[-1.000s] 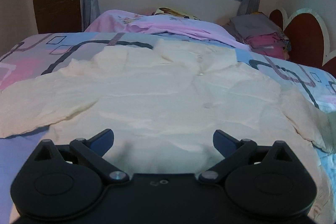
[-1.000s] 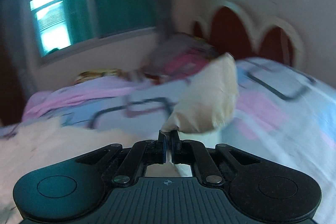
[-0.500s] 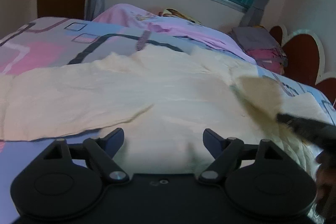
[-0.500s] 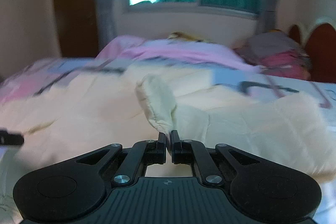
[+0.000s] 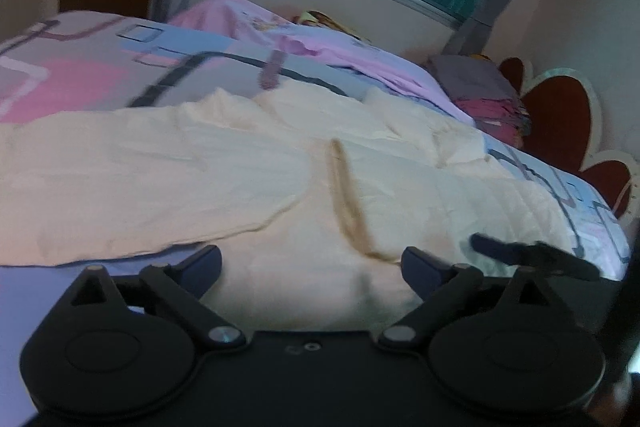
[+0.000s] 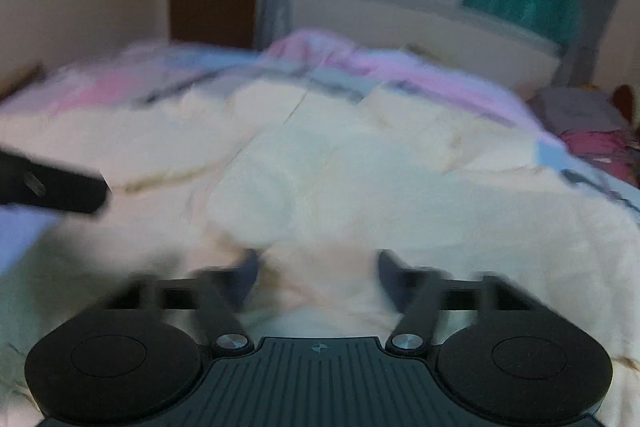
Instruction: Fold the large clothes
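Observation:
A large cream shirt lies spread flat on the bed, its left sleeve stretched out to the left. Its right sleeve lies folded over the body, and the fold edge shows as a darker line. My left gripper hovers over the shirt's near hem; its jaws are opening wide and grip nothing. My right gripper is blurred, with its jaws opening. Cream cloth lies between its fingers, but the pads stand apart from it. One right fingertip shows beside the left gripper.
The bed has a patterned pink, blue and grey sheet. A lilac blanket is bunched at the far side under the window. Folded clothes are stacked by the red scalloped headboard on the right.
My right gripper carried the right sleeve leftward over the shirt's body, came down and opened, letting the sleeve go. My left gripper shifted sideways along the hem and stayed open.

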Tool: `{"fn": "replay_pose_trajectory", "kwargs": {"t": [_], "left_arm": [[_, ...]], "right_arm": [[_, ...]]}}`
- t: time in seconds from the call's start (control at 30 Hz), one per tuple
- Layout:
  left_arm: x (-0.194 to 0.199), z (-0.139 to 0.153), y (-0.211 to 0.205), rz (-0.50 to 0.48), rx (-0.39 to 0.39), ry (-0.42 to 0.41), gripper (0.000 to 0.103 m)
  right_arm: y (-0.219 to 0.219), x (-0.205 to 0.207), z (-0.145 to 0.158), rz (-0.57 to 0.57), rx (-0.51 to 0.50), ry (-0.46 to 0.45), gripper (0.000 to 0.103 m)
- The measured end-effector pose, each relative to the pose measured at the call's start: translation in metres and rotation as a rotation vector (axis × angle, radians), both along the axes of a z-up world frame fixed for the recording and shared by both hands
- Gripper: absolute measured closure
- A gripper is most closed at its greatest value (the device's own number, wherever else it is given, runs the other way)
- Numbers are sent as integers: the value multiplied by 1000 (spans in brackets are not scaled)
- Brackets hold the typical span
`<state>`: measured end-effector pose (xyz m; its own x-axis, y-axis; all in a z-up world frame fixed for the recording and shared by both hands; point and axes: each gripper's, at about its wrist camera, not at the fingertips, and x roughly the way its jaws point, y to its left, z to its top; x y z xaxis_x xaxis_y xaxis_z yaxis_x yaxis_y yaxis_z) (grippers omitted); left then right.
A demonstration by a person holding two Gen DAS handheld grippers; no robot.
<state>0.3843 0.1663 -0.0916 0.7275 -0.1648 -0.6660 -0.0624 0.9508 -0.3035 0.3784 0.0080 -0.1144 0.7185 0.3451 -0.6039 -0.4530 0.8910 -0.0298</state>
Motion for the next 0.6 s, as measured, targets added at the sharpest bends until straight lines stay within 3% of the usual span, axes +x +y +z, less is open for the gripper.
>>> {"fn": "replay_pose_trajectory", "kwargs": {"t": [0.13,0.2,0.33,0.4,0.47,0.53,0.6], "left_arm": [[28,-16,-15,-45,-65,29,20],[42,-24,-17,-55,-100,39,25],[67,-33,-24,-66,-112,46,34],[78,-36,-31,-89,-101,54,53],[86,-40,-37,-104,-88,63,89],[85,-36,-38,-92,-82,32,97],[76,-25,-38,-71,-67,-28,98]], "right_arm": [[-65,-3,19,-126,58,-11,38],[-103,-1,26,-215,68,-11,51],[-179,13,26,-428,122,13,66],[-210,26,19,-525,150,56,73],[-230,38,15,-566,175,87,79],[-235,47,12,-565,187,97,79],[-233,56,9,-535,193,93,79]]}}
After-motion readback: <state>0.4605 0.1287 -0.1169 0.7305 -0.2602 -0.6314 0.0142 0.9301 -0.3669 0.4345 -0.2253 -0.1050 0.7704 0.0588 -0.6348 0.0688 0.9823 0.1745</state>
